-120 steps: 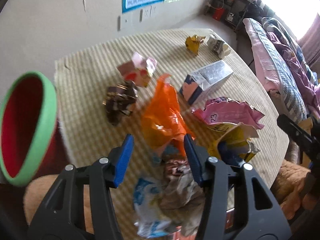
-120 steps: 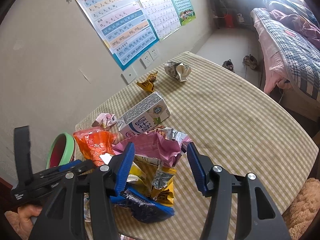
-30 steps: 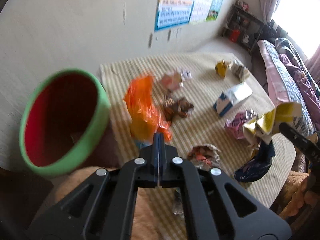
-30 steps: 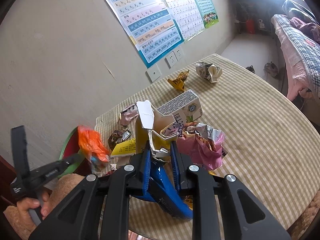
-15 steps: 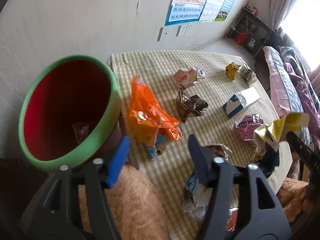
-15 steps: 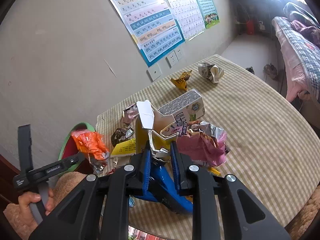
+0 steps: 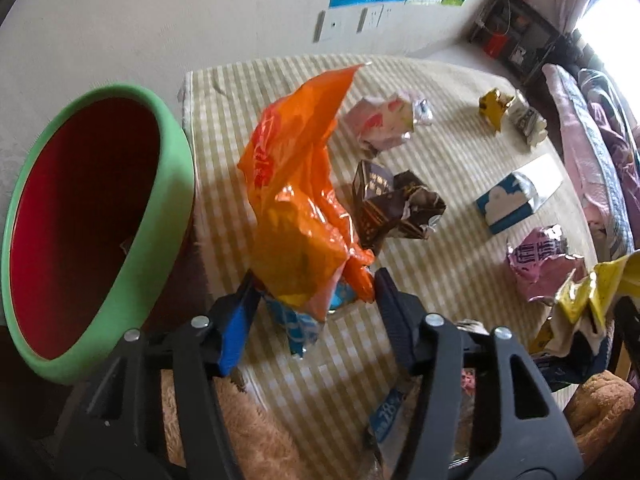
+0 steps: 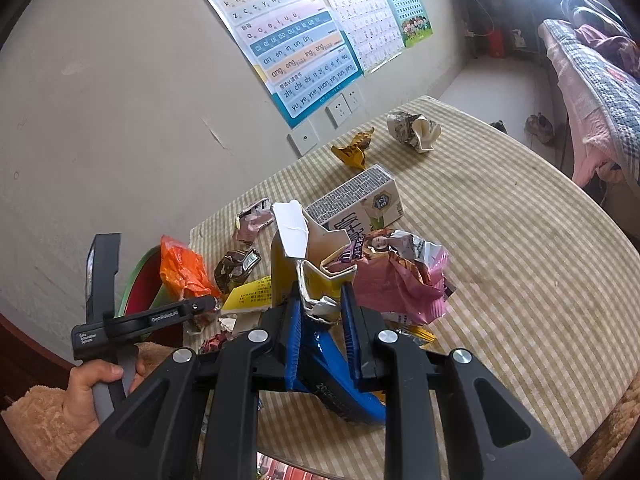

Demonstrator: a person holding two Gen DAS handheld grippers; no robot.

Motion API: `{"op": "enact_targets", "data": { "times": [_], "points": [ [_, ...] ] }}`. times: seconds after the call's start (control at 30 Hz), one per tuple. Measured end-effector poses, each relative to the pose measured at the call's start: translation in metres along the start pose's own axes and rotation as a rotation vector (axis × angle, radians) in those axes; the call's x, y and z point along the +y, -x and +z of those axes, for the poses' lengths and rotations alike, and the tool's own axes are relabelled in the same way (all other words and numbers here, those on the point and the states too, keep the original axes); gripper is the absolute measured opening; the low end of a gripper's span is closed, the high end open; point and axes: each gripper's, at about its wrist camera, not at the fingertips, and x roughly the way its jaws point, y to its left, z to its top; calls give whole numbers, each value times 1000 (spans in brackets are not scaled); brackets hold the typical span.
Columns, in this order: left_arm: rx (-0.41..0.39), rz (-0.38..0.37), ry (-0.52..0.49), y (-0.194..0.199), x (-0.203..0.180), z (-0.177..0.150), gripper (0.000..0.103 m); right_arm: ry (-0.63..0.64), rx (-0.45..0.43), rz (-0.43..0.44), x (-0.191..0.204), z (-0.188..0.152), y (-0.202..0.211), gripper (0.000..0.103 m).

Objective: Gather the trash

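A crumpled orange plastic bag (image 7: 296, 208) stands on the striped tablecloth near the table's corner, beside the green-rimmed red bin (image 7: 172, 184). My left gripper (image 7: 315, 278) straddles the bag's lower end. Its jaws are closing, and the pads sit close to the bag's sides without clearly pressing it. My right gripper (image 8: 320, 300) is shut on a bundle of yellow carton and blue wrapper (image 8: 304, 264), held above the table. In the right wrist view a hand (image 8: 86, 384) holds the left gripper next to the bin (image 8: 140, 276).
More trash lies on the table (image 8: 520, 260): a brown wrapper (image 7: 394, 204), a pink-white wrapper (image 7: 384, 120), a milk carton (image 7: 516, 200), a pink bag (image 7: 540, 260), a yellow wrapper (image 7: 494, 106) and crumpled paper (image 7: 528, 122). A bed (image 8: 592, 80) stands to the right.
The left gripper went from shut on the lifted orange bag to open and sank toward the table; the bag now stands between its narrowing jaws. The right gripper has kept still with its bundle.
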Motion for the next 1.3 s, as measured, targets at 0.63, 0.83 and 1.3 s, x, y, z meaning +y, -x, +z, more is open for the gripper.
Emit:
{"op": "enact_targets", "data": {
  "times": [0.63, 0.83, 1.3],
  "points": [
    [-300, 19, -42, 125, 31, -13, 54, 96, -57, 16, 39, 15, 19, 19],
    [-308, 38, -30, 124, 44, -13, 54, 129, -67, 10, 57, 20, 23, 19],
    [-307, 112, 23, 119, 104, -22, 54, 267, 11, 115, 139, 27, -19, 19]
  ]
}}
